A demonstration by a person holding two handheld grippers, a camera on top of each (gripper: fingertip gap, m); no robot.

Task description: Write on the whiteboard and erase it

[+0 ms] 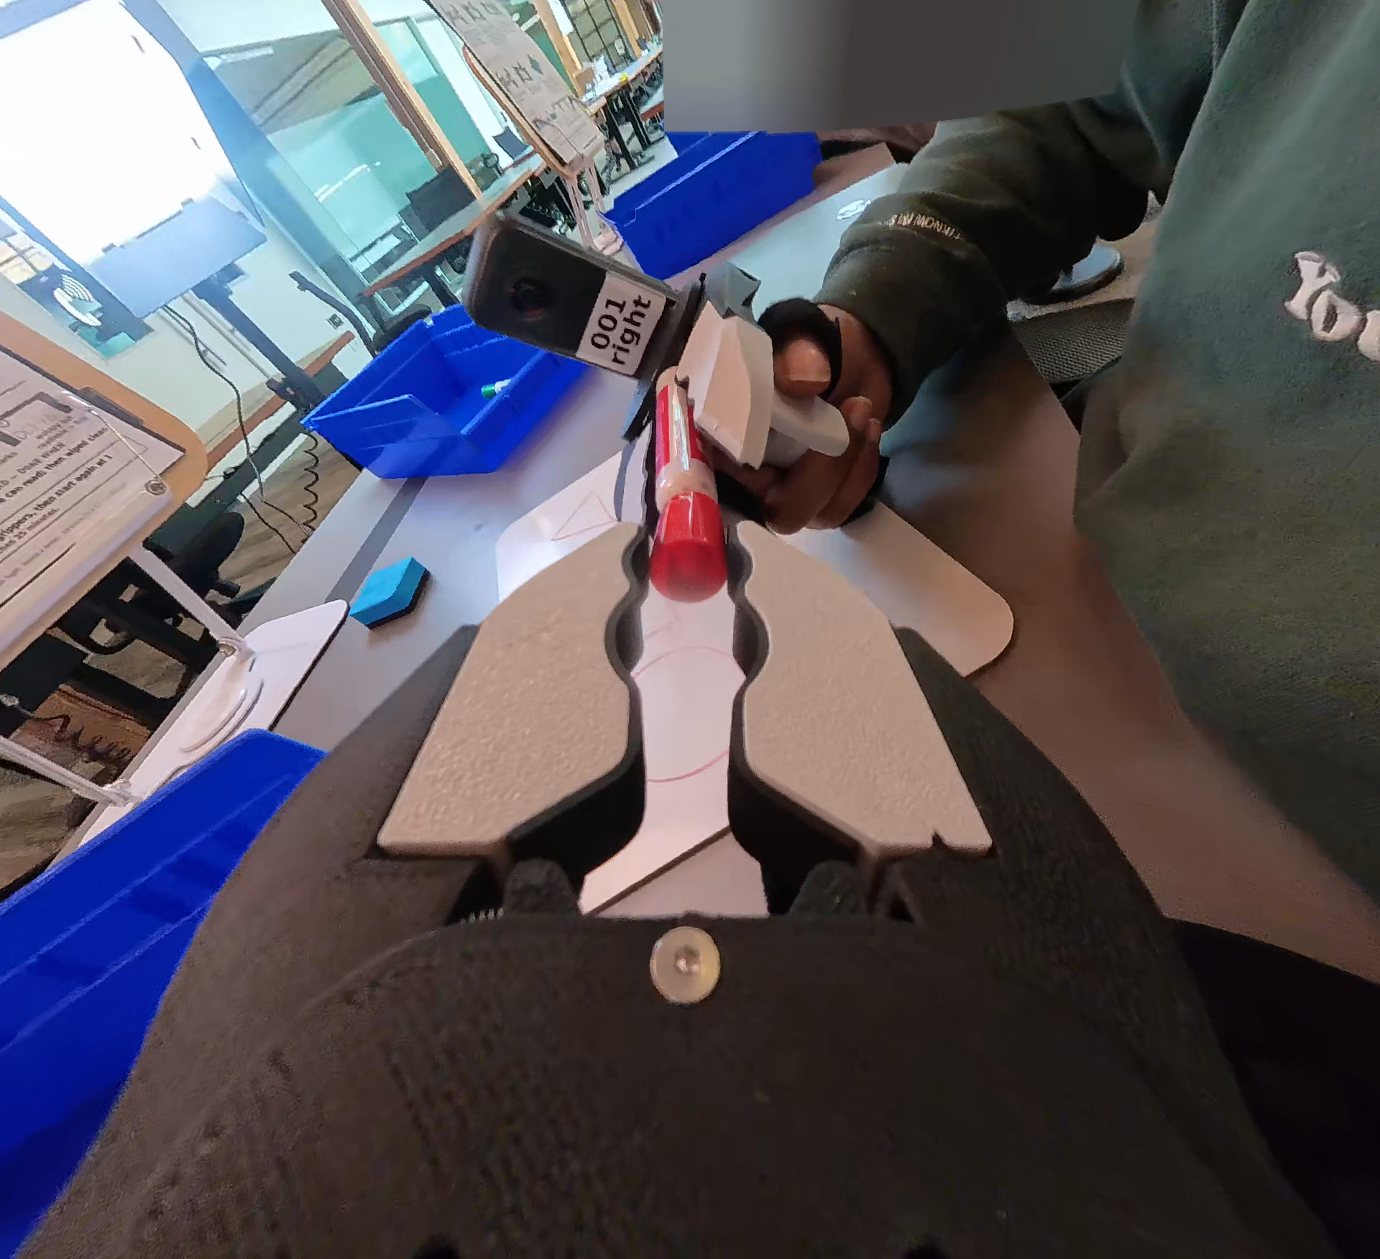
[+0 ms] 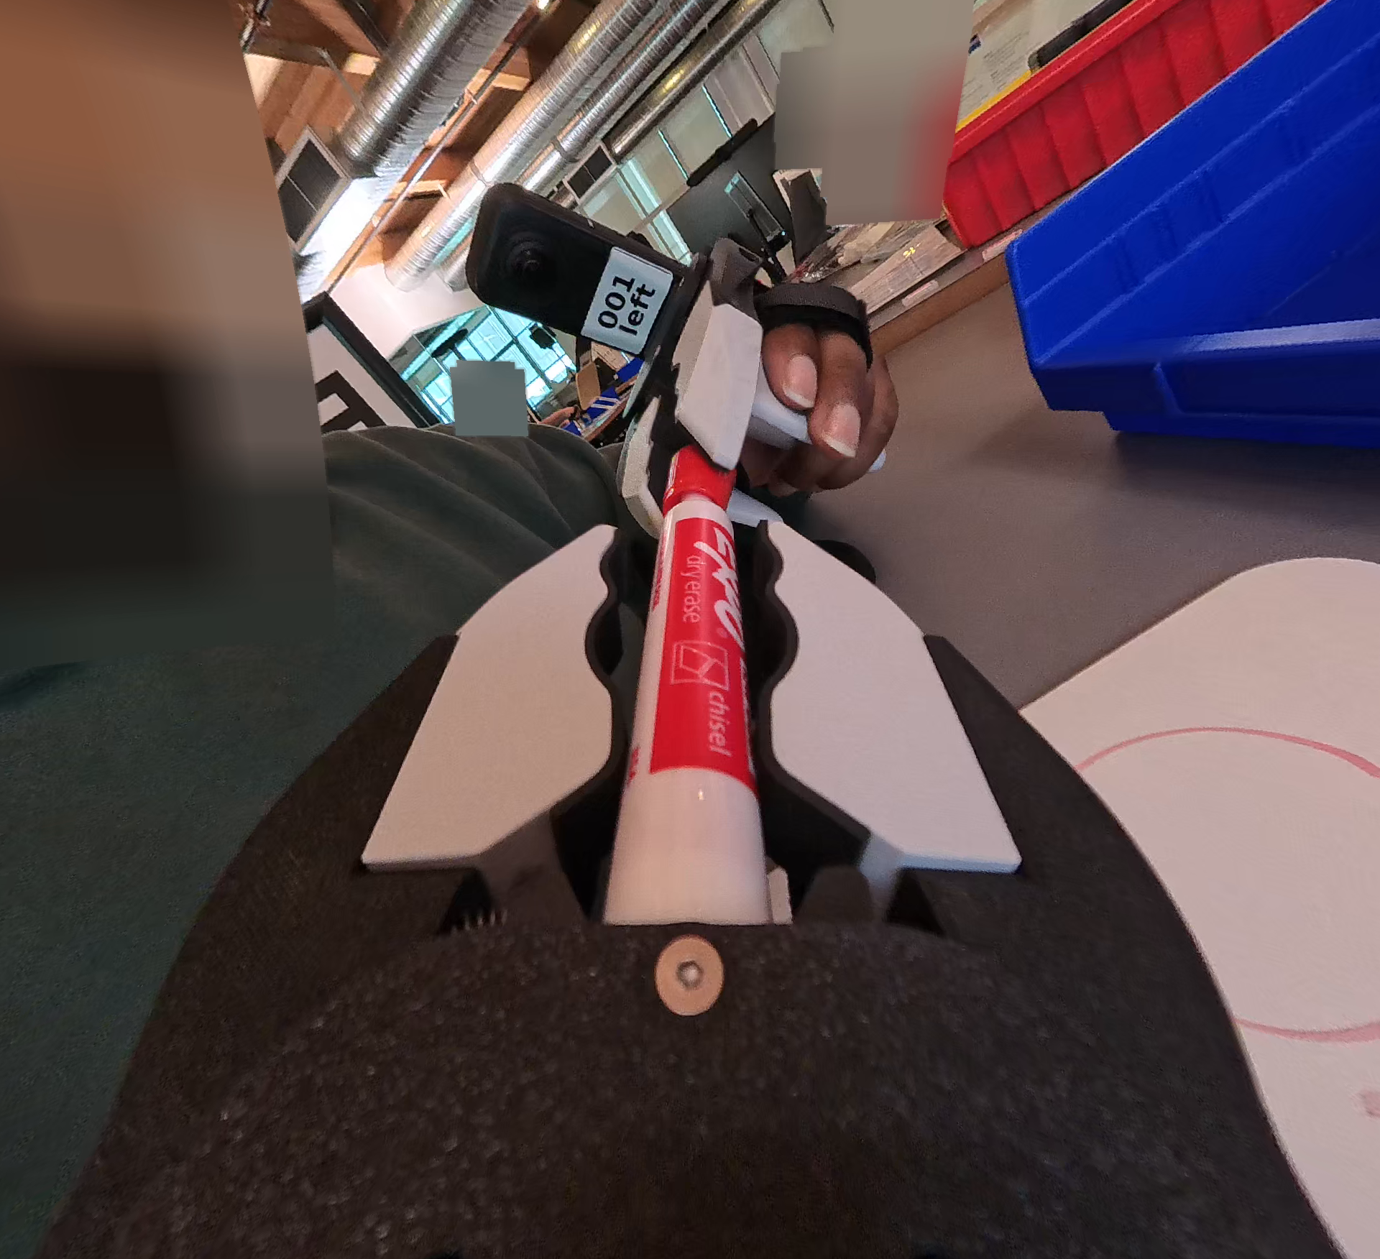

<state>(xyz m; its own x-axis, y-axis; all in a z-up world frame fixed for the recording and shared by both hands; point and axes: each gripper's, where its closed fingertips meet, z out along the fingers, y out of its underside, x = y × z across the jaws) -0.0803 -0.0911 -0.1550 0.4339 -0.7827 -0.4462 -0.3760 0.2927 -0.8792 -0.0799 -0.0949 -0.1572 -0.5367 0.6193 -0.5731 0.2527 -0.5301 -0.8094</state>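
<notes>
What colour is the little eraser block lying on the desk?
Blue on top with a black base: the eraser shows best in the left wrist view.

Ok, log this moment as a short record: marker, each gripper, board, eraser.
marker: red-capped dry-erase marker, held level between the two grippers above the whiteboard
right gripper: clamped on the barrel
left gripper: closed around the red cap
whiteboard: red circle and triangle drawn
eraser: blue, lying on the table left of the board

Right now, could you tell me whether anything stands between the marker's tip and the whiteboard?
Yes: the red cap covers the marker tip, with the left gripper closed around it above the whiteboard.
</notes>
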